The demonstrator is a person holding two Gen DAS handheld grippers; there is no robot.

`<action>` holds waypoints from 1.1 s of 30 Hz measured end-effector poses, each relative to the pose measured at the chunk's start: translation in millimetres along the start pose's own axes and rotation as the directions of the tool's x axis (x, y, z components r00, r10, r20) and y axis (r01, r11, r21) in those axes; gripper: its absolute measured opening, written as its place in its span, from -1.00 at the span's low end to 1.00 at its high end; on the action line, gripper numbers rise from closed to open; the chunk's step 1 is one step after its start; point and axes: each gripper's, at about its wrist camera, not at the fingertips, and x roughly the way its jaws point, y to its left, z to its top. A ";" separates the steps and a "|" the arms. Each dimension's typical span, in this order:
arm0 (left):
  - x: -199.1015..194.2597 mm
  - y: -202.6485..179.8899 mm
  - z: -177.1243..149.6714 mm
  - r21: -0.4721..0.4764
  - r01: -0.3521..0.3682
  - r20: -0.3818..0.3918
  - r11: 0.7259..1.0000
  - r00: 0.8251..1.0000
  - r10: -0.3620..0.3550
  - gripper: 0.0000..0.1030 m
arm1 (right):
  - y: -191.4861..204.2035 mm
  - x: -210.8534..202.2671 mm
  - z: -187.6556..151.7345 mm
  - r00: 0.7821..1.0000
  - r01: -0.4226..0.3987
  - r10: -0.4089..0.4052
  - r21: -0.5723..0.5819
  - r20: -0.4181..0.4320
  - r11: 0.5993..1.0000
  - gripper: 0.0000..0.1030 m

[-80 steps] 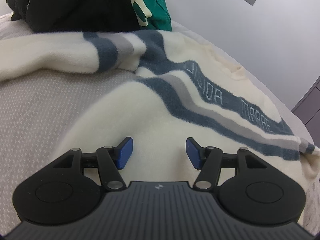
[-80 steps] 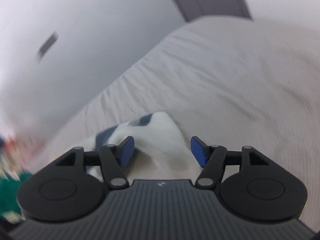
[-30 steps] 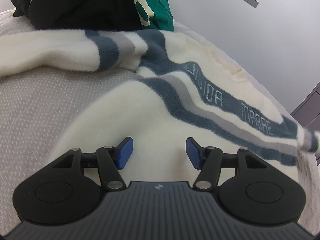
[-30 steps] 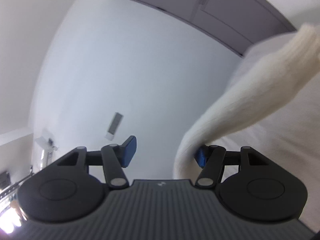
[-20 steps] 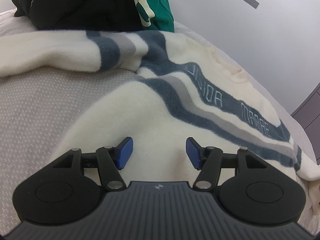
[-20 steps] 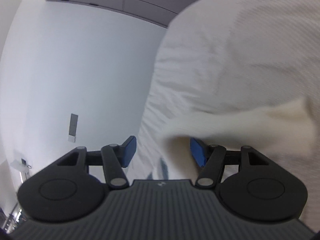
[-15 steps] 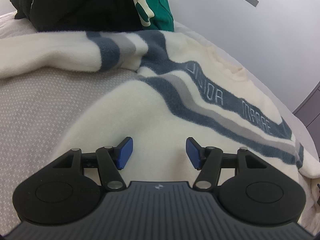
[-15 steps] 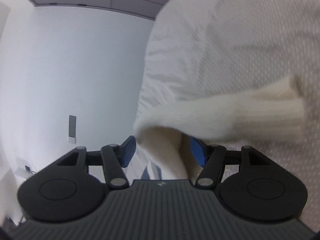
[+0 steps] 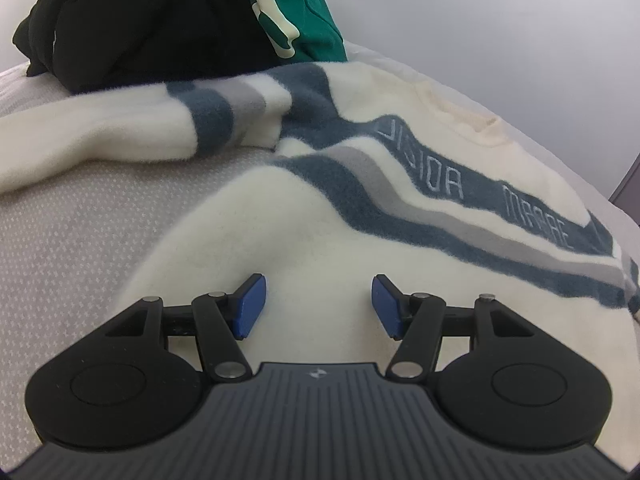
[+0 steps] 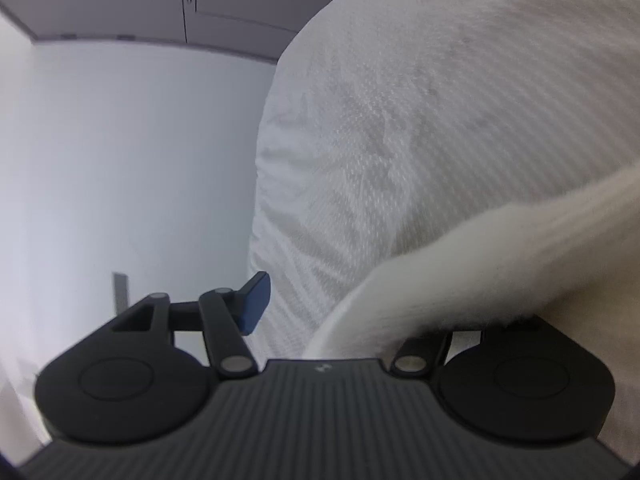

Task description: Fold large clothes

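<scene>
The sweater (image 9: 360, 216) lies spread on the bed (image 9: 80, 220). Left gripper (image 9: 318, 304) rests on its hem, fingers apart, gripping nothing: keep it there. Right gripper (image 10: 332, 312) is closing, sleeve (image 10: 460, 276) draped across it, possibly unpinched; lay it over the sweater.

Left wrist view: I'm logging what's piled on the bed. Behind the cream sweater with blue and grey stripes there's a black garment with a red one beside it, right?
Not quite. The garment beside the black garment is green, not red; the left wrist view shows it behind the cream sweater.
</scene>
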 end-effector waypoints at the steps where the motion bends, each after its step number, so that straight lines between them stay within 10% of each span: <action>1: 0.8 -0.9 0.1 0.001 -0.005 0.003 1.000 1.000 0.005 0.25 | 4.0 4.9 3.3 1.000 0.020 -0.020 -0.030 -0.003 0.999 -0.05; 6: 3.9 -5.9 -0.4 0.018 -0.029 0.008 0.999 1.000 0.029 0.25 | 34.4 21.0 24.9 0.997 0.080 -0.077 -0.145 0.025 0.986 -0.74; 13: 3.2 -9.9 -2.0 0.029 -0.046 0.015 0.999 0.999 0.046 0.25 | 110.1 4.3 50.8 0.991 -0.046 0.090 -0.380 0.098 0.924 -0.80; 23: 0.8 -7.5 0.5 0.004 -0.033 0.009 0.999 0.999 0.033 0.25 | 126.0 4.7 31.5 0.994 0.031 0.032 -0.536 0.108 0.844 -0.81; 33: -23.8 7.0 17.4 -0.035 0.035 0.044 0.999 0.998 -0.034 0.25 | 264.7 -51.9 -97.2 0.971 -0.133 0.238 -0.880 -0.023 0.456 -0.81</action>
